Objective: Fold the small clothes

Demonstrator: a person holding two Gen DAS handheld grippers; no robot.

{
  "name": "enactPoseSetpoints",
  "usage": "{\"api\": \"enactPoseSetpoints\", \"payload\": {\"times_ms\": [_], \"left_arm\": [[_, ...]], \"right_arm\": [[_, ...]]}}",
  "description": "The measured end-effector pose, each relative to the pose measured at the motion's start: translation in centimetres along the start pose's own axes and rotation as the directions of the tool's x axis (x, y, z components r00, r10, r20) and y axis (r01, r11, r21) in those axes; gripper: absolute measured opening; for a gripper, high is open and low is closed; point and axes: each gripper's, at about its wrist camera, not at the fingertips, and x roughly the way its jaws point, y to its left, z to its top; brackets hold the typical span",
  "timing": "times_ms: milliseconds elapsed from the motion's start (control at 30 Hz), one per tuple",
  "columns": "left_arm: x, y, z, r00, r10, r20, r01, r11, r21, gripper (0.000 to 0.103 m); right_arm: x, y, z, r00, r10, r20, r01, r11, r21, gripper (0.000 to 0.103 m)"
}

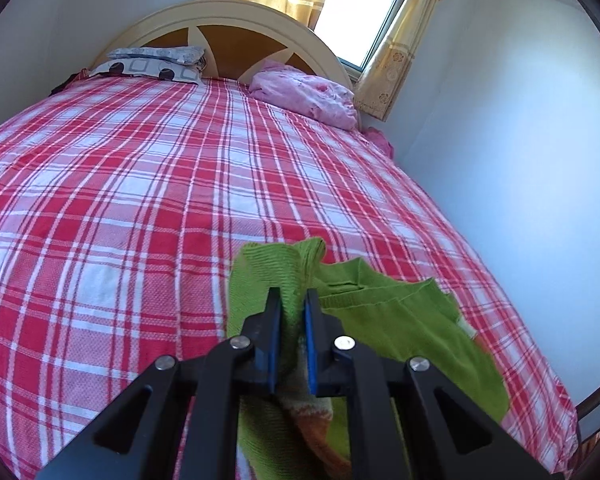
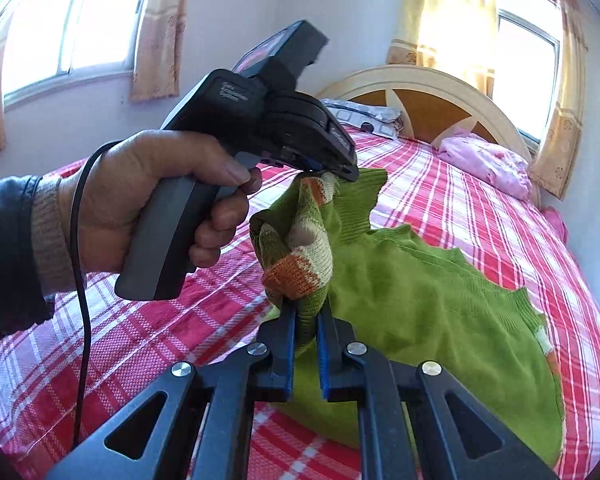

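A small green knitted sweater [image 2: 420, 304] with orange and cream striped cuffs lies partly on the red plaid bed [image 2: 140, 340]. My right gripper [image 2: 306, 312] is shut on a striped cuff part of it and lifts it. My left gripper [image 2: 332, 172], held in a hand, is shut on the sweater's ribbed edge just above and behind. In the left wrist view my left gripper [image 1: 292, 300] pinches green fabric of the sweater [image 1: 400, 320], which trails to the right over the bed [image 1: 140, 200].
Patterned pillows [image 1: 152, 64] and a pink bundle [image 1: 312, 96] lie at the wooden headboard [image 1: 240, 40]. A white wall [image 1: 520, 140] runs along the bed's right side. Curtained windows [image 2: 528, 52] are behind. A black cable [image 2: 80, 280] hangs from the left gripper's handle.
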Motion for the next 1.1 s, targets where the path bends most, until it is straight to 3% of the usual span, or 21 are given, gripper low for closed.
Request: {"api": "enactPoseSetpoints", "payload": {"times_ms": [333, 1100], "left_arm": [[1.1, -2.2, 1.1, 0.998, -0.066, -0.005, 0.065, 0.995, -0.082, 0.011], [7.5, -12.5, 1.4, 0.989, -0.105, -0.101, 0.108, 0.994, 0.020, 0.010]], "right_arm": [[-1.4, -4.0, -1.0, 1.000, -0.005, 0.008, 0.004, 0.997, 0.082, 0.008], [-5.2, -13.4, -3.1, 0.998, -0.056, 0.018, 0.051, 0.977, 0.206, 0.008]]}}
